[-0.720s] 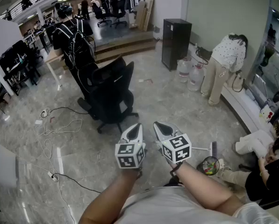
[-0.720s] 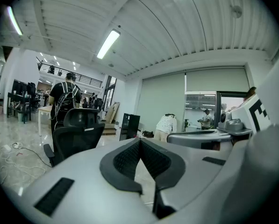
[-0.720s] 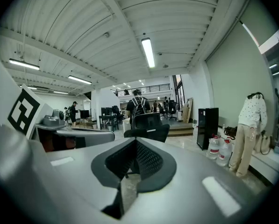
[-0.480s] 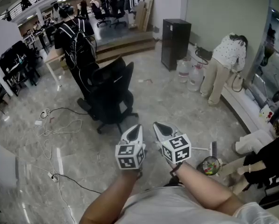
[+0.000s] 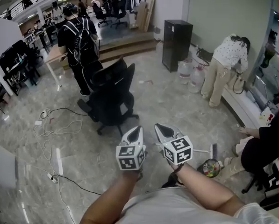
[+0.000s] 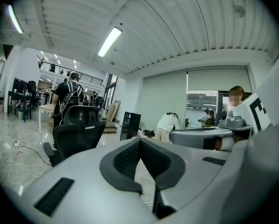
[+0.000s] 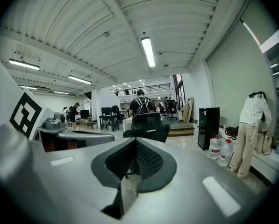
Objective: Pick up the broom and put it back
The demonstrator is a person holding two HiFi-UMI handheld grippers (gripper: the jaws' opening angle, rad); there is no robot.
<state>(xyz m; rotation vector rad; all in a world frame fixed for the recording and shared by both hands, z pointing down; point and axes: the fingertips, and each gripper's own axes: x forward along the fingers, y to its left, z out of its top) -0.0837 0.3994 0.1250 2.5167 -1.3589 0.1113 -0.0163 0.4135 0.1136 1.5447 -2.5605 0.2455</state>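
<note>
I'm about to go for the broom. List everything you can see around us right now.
office chair: one, black, on the floor straight ahead
broom: one, white handle and dark head, lying on the floor at right
round container: one, colourful contents, next to the broom
cabinet: one, black, by the far wall
water bottles: two, clear, beside the cabinet
cables: a loose tangle, white and black, on the floor at left
person with a backpack: one, in black, behind the chair
person in a white top: one, bending at right
left gripper: grey, shut, empty
right gripper: grey, shut, empty
</note>
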